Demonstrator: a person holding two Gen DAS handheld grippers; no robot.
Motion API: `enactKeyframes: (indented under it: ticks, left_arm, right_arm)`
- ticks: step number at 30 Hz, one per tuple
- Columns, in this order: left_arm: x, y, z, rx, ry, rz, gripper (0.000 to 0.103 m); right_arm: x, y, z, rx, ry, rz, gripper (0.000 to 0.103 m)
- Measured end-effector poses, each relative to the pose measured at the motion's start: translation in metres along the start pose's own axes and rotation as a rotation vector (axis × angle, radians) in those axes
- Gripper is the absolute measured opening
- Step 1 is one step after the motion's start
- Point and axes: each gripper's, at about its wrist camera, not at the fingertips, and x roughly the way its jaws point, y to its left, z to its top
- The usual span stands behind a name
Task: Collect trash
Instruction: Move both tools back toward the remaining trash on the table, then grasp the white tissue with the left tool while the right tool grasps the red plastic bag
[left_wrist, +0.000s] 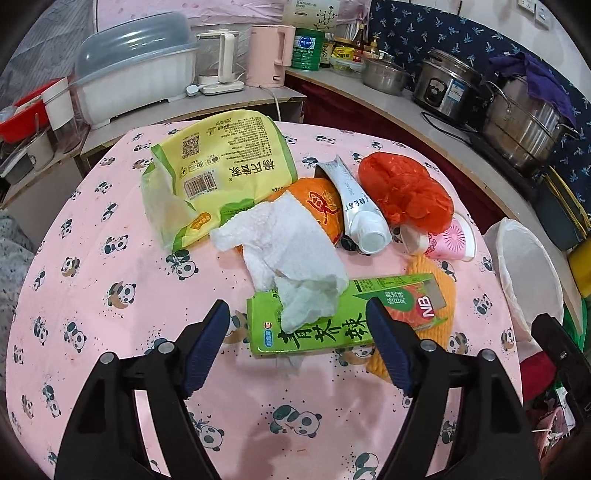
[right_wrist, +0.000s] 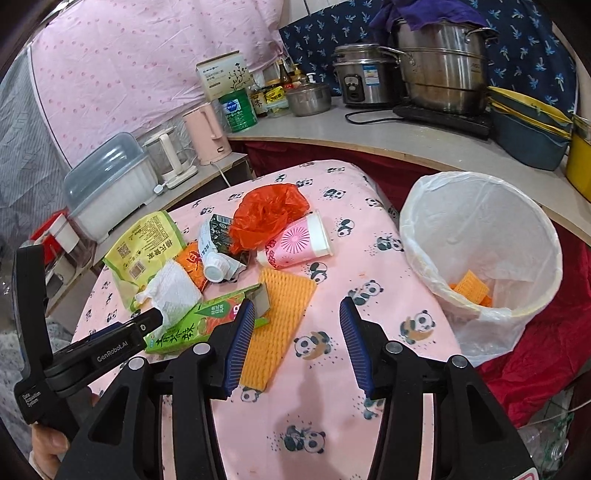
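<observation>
Trash lies on the pink panda tablecloth (left_wrist: 110, 266): a green carton (left_wrist: 332, 321), white tissue (left_wrist: 291, 240), yellow-green bag (left_wrist: 218, 162), orange wrapper (left_wrist: 321, 203), white tube (left_wrist: 358, 206), red plastic bag (left_wrist: 402, 188), pink paper cup (left_wrist: 450, 240) and orange foam net (right_wrist: 277, 325). My left gripper (left_wrist: 295, 325) is open, hovering just before the carton and tissue. My right gripper (right_wrist: 295, 332) is open and empty over the cloth, beside the foam net. The white-lined trash bin (right_wrist: 480, 236) stands at the table's right edge with orange foam pieces inside.
A counter behind holds a dish rack (left_wrist: 136, 85), kettles (left_wrist: 269, 55), a green tin (left_wrist: 306, 48), a rice cooker (left_wrist: 450, 88) and steel pots (left_wrist: 524, 122). Red cloth (right_wrist: 554, 350) lies right of the bin.
</observation>
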Motion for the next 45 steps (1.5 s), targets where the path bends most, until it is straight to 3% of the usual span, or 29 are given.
enactKeyframes:
  ticks: [12,15,18,20,23,29,31,34,37,45]
  left_arm:
    - [0.041,0.001,0.021,-0.006,0.05,0.006,0.075]
    - [0.048,0.006,0.024,-0.025,0.063,0.003,0.07]
    - [0.055,0.009,0.027,-0.027,0.086,-0.003,0.056]
    - [0.059,0.011,0.027,-0.028,0.1,-0.01,0.038]
    - [0.061,0.014,0.028,-0.033,0.106,-0.019,0.02]
    - [0.058,0.018,0.032,-0.036,0.091,-0.037,0.006]
    - [0.055,0.018,0.034,-0.036,0.081,-0.039,0.005]
    - [0.047,0.018,0.038,-0.039,0.059,-0.049,0.004]
    - [0.036,0.018,0.043,-0.041,0.033,-0.052,0.004]
    - [0.001,0.013,0.054,-0.053,-0.037,-0.07,0.004]
  right_arm:
    - [0.051,0.017,0.039,-0.02,0.009,0.012,0.055]
    - [0.066,0.023,0.049,-0.019,0.015,0.025,0.056]
    - [0.08,0.032,0.057,-0.035,0.017,0.028,0.058]
    - [0.09,0.037,0.061,-0.048,0.019,0.023,0.06]
    - [0.104,0.042,0.066,-0.056,0.029,0.021,0.06]
    - [0.129,0.049,0.07,-0.058,0.053,0.012,0.06]
    - [0.134,0.05,0.068,-0.057,0.063,0.01,0.054]
    - [0.138,0.051,0.066,-0.063,0.073,0.018,0.028]
    - [0.134,0.051,0.067,-0.054,0.065,0.032,0.016]
    - [0.089,0.043,0.078,-0.028,-0.014,0.061,0.01]
